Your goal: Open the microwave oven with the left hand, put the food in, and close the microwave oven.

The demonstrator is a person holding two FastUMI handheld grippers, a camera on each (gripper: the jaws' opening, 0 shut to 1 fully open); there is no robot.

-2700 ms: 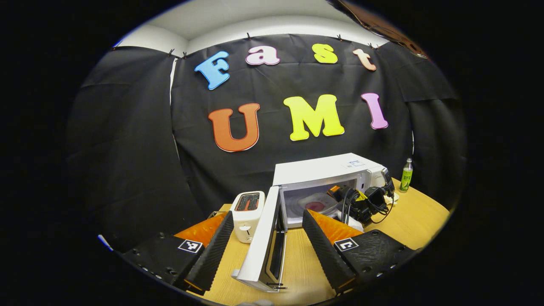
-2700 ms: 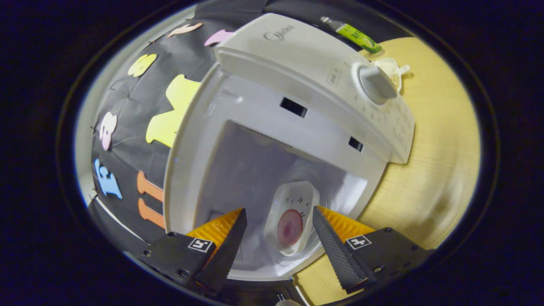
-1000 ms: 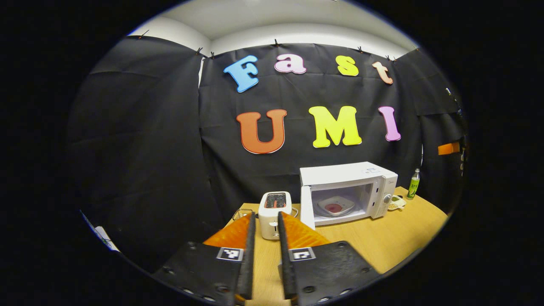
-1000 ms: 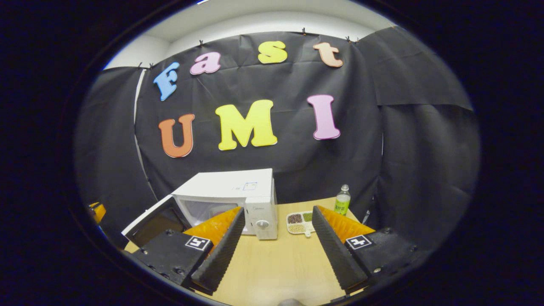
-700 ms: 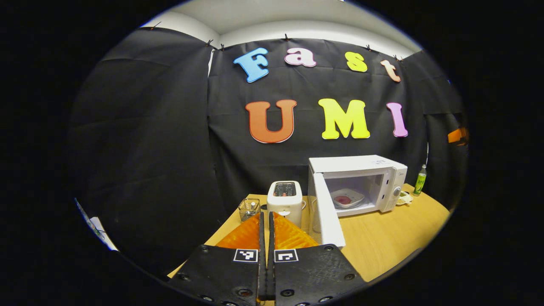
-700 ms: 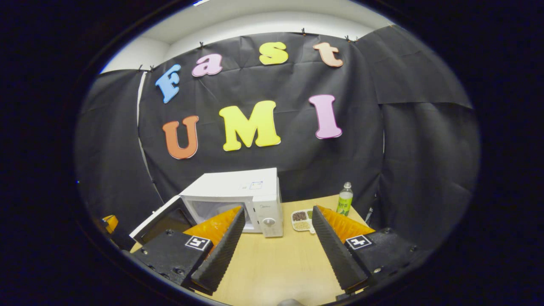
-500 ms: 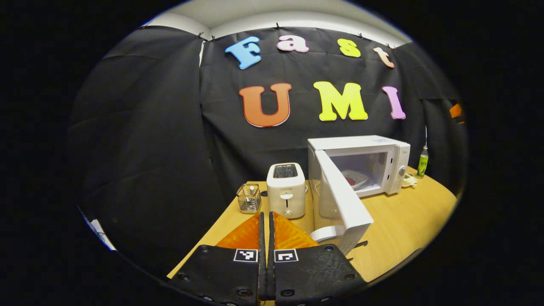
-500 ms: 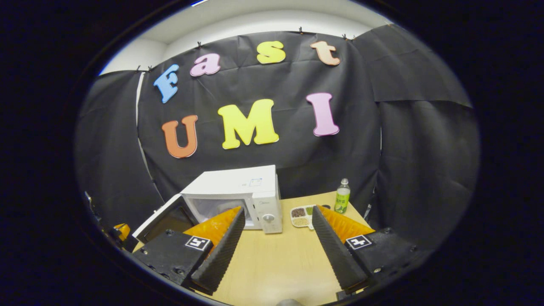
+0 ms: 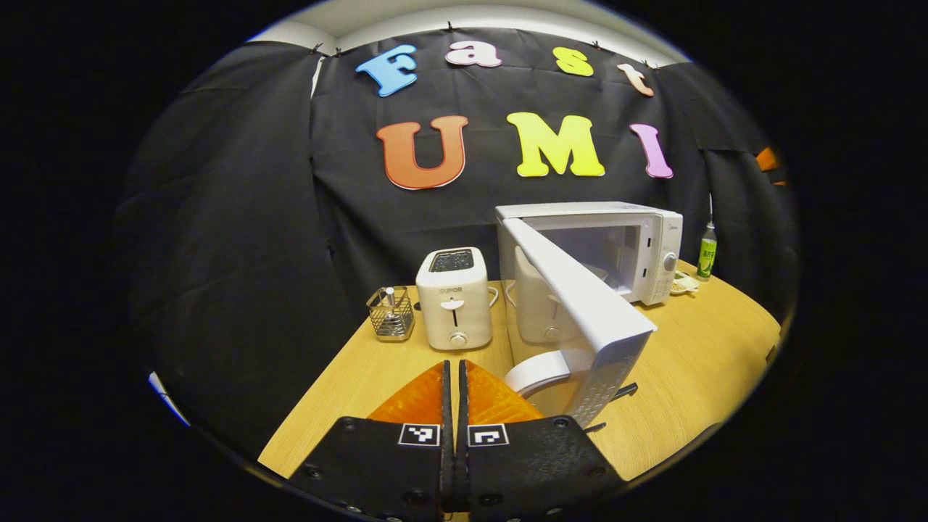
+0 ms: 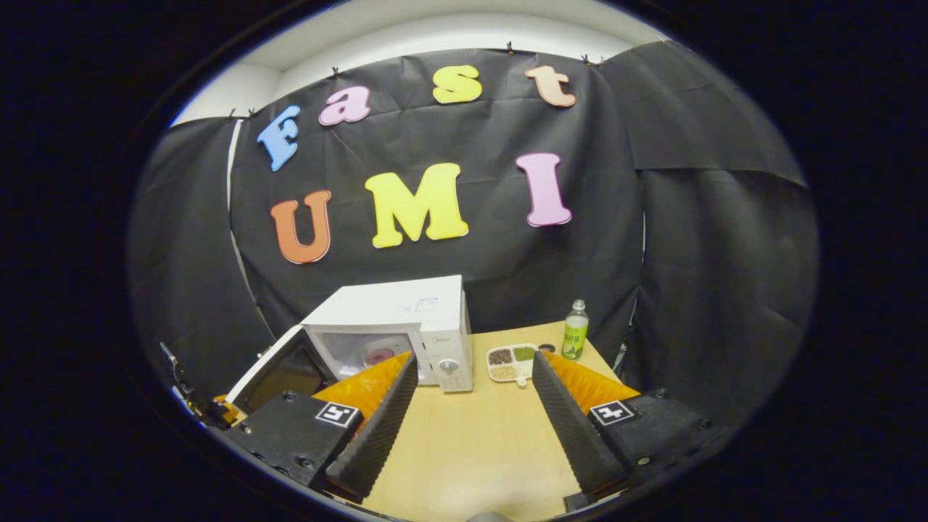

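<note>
The white microwave (image 9: 652, 239) stands at the back of the wooden table (image 9: 681, 377) with its door (image 9: 580, 304) swung wide open toward me. My left gripper (image 9: 454, 368) is shut on nothing, low over the table just left of the door's curved handle (image 9: 533, 370). In the right gripper view the microwave (image 10: 406, 308) shows a white plate with pink food (image 10: 380, 353) inside, and the open door (image 10: 279, 373) at its left. My right gripper (image 10: 471, 384) stands open and empty, well back over the table.
A white toaster (image 9: 455, 297) and a small wire basket (image 9: 390, 313) stand left of the microwave. A sectioned snack tray (image 10: 511, 362) and a green-labelled bottle (image 10: 575, 330) sit to its right. Black cloth walls close the booth behind.
The right gripper left the plate inside the microwave and drew back, staying open. The left gripper shut on nothing and swung round to the outer side of the open door, lower and nearer its handle.
</note>
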